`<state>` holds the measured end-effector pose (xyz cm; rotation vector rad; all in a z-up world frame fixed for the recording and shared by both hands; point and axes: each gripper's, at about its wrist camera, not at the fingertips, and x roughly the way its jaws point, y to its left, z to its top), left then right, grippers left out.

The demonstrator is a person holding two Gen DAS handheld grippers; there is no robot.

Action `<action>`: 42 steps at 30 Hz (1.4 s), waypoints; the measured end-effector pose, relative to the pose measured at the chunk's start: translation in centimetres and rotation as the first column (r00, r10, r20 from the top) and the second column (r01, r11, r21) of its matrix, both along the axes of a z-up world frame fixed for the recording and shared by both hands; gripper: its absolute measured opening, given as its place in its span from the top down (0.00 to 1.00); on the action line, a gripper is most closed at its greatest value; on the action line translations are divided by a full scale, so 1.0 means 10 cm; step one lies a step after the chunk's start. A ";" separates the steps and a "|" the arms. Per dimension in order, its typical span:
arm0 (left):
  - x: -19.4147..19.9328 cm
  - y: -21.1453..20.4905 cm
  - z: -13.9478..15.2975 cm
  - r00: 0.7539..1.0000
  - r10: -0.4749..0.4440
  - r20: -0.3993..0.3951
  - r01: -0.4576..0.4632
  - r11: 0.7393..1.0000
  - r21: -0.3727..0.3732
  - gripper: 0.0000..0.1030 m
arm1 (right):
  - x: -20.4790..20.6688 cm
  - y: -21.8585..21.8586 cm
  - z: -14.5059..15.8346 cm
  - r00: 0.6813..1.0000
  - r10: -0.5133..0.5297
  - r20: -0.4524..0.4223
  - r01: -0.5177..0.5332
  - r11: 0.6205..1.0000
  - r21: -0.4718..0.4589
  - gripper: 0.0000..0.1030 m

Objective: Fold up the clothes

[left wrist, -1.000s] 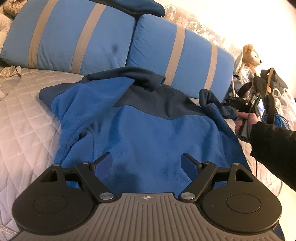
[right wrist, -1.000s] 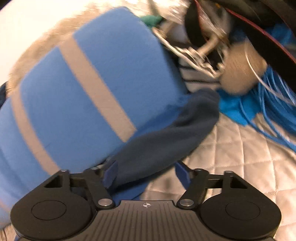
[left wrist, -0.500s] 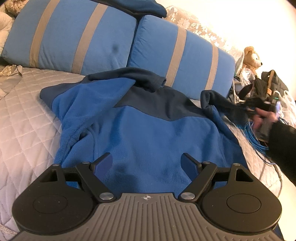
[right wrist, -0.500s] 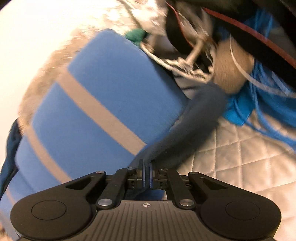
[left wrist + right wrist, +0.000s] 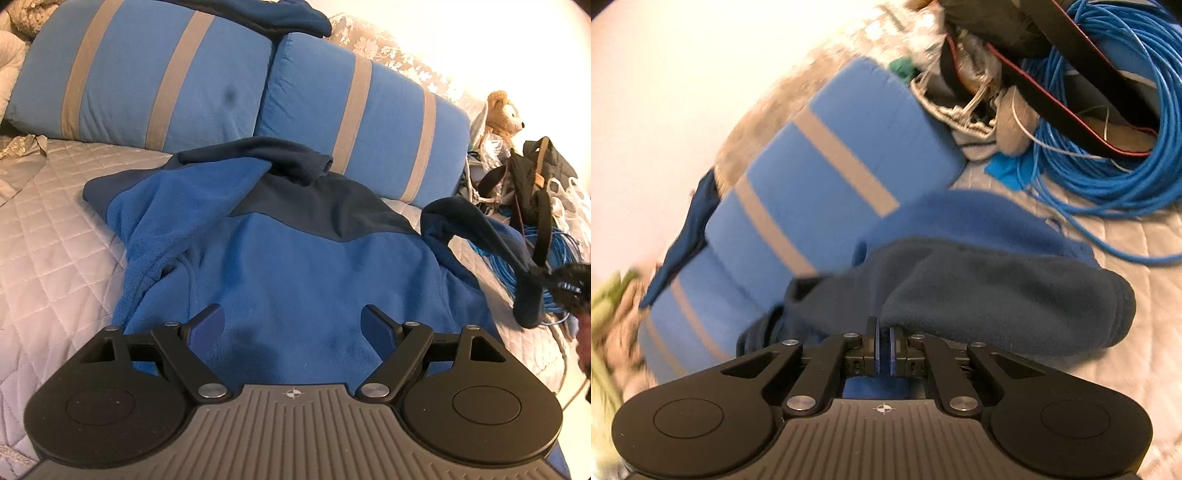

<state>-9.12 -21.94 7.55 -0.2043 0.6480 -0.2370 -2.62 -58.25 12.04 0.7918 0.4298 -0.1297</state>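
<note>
L gripper (image 5: pixel 293 323): jaws wide apart, nothing between, tilted down over fleece hem.
R gripper (image 5: pixel 884 347): pads pinched tight on dark sleeve cuff (image 5: pixel 997 295), jaws eased a touch wider just now; sleeve lifted off bed.
Fleece jacket (image 5: pixel 295 258): spread on quilted bed (image 5: pixel 48 258), collar toward striped pillows (image 5: pixel 147 74).
R side: blue cable coil (image 5: pixel 1108 166) near cuff.

Fuzzy matt fleece jacket (image 5: pixel 295 266); quilted cloth bedspread (image 5: pixel 48 251); matt black plastic left gripper (image 5: pixel 293 325).
</note>
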 end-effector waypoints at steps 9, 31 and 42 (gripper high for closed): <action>-0.01 0.00 0.00 1.000 0.006 0.003 -0.006 1.000 0.003 0.21 | -0.40 0.07 -0.37 0.999 -0.004 -0.053 0.007 0.998 0.059 0.50; -0.01 0.01 0.00 1.000 0.008 0.001 -0.008 1.000 -0.003 0.21 | -0.20 0.20 -0.50 0.959 -0.235 -0.159 0.104 0.812 -0.574 0.27; -0.03 0.02 0.00 1.000 0.012 0.003 -0.012 1.000 -0.008 0.21 | 0.35 0.64 -0.74 0.919 -0.241 -0.312 -0.275 0.172 -0.946 0.73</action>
